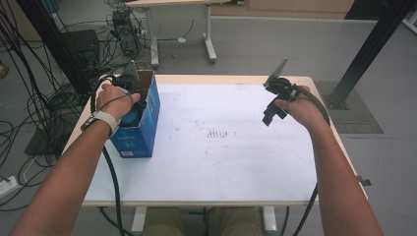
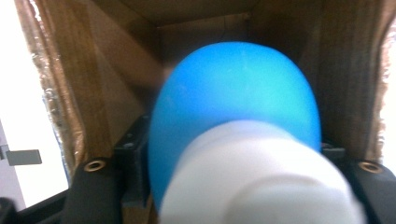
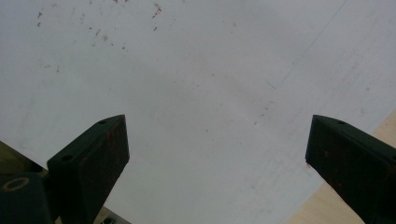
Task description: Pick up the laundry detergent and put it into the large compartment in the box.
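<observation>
Counter: the wide white-topped counter with a pale wooden edge (image 1: pixel 231 162) carries a tall blue cardboard box with an open top (image 1: pixel 142 130) near its left side; the rest of the top has some small dark marks.
Box: it stands upright just beside the left edge of the counter. A push outward from inside could slide it over that edge or tip it, because nothing holds it.
Object: a smooth blue rounded object with a white neck, perhaps a bulb or a bottle (image 2: pixel 233 112), is inside the box, between the brown inner walls.
Left tool: the left tool (image 1: pixel 132 105) reaches down into the box. The blue object sits between its jaws and seems pinched there, but the contact is hidden, so I cannot tell for sure. The smooth round surface could slip, and the box walls are close, so the object may catch on them.
Right tool: the right tool (image 3: pixel 217 154) hangs over bare counter, well apart from the box, with its jaws spread and nothing between them. It gives the box no support.
</observation>
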`<state>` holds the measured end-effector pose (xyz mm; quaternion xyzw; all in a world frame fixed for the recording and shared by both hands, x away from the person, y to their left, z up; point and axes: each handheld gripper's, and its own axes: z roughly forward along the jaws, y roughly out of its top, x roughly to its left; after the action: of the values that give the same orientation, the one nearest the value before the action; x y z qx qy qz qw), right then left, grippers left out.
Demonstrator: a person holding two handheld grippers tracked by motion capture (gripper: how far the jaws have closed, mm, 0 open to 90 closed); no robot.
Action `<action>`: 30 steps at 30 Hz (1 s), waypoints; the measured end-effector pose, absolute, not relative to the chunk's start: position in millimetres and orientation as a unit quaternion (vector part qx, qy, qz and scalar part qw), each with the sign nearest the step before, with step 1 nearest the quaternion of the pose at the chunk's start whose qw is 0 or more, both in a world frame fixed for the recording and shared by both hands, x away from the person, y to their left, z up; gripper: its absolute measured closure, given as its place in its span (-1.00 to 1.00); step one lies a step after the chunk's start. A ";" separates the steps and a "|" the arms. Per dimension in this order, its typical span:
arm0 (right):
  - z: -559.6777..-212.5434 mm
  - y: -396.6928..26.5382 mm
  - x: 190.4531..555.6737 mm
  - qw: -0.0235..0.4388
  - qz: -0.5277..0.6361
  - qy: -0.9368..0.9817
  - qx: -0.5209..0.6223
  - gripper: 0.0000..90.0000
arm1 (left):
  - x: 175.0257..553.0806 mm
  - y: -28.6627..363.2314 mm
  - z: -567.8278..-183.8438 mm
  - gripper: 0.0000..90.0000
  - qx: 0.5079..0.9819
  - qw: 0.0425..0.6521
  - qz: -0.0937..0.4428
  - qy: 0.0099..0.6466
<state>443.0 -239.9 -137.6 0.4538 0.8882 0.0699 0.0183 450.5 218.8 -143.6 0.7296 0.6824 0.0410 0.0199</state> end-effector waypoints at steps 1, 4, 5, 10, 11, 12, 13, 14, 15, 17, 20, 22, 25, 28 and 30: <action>-137.6 -239.9 443.0 0.018 0.070 0.888 0.454 -0.87 | 450.1 219.7 -143.6 -0.25 0.729 0.021 0.040 0.683; -138.5 -239.1 443.2 0.018 0.069 0.889 0.452 -0.87 | 449.6 221.2 -143.7 -0.29 0.728 0.022 0.040 0.684; -138.7 -238.4 443.3 0.017 0.069 0.889 0.452 -0.87 | 449.5 221.4 -143.7 -0.30 0.728 0.022 0.040 0.684; -137.9 -235.7 443.5 0.017 0.069 0.890 0.450 -0.87 | 449.3 223.3 -143.6 -0.36 0.728 0.023 0.039 0.684; -137.6 -235.9 443.6 0.017 0.070 0.891 0.448 -0.87 | 449.3 223.5 -143.6 -0.36 0.728 0.023 0.039 0.685; -137.6 -235.9 443.6 0.017 0.070 0.891 0.448 -0.87 | 449.2 224.1 -143.6 -0.36 0.727 0.024 0.039 0.685; -137.4 -235.5 443.3 0.018 0.069 0.891 0.448 -0.87 | 449.2 224.8 -143.6 -0.37 0.727 0.025 0.039 0.685; -137.3 -235.4 443.2 0.019 0.069 0.891 0.449 -0.87 | 449.1 225.2 -143.5 -0.37 0.727 0.025 0.039 0.685; -137.2 -235.1 443.2 0.018 0.068 0.890 0.450 -0.87 | 449.0 225.7 -143.4 -0.37 0.727 0.026 0.039 0.685; -137.6 -235.0 442.9 0.018 0.068 0.891 0.449 -0.87 | 448.6 226.1 -143.5 -0.38 0.726 0.027 0.040 0.686; -137.8 -235.0 442.3 0.018 0.069 0.890 0.450 -0.87 | 448.7 225.2 -143.4 -0.38 0.728 0.026 0.040 0.684; -137.9 -235.2 442.2 0.018 0.069 0.890 0.450 -0.87 | 447.9 224.8 -143.3 -0.38 0.728 0.026 0.042 0.684; -137.9 -235.1 442.0 0.017 0.068 0.890 0.450 -0.87 | 446.9 225.4 -142.5 -0.38 0.729 0.028 0.042 0.683; -138.0 -234.2 441.6 0.017 0.068 0.890 0.450 -0.87 | 445.9 224.9 -141.4 -0.38 0.731 0.028 0.043 0.681; -138.1 -233.9 441.3 0.017 0.069 0.891 0.449 -0.87 | 445.5 224.6 -140.3 -0.38 0.732 0.028 0.043 0.680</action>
<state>441.3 -233.9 -138.1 0.4488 0.8908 0.0690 0.0175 445.5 224.6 -140.3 0.7317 0.6797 0.0428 0.0276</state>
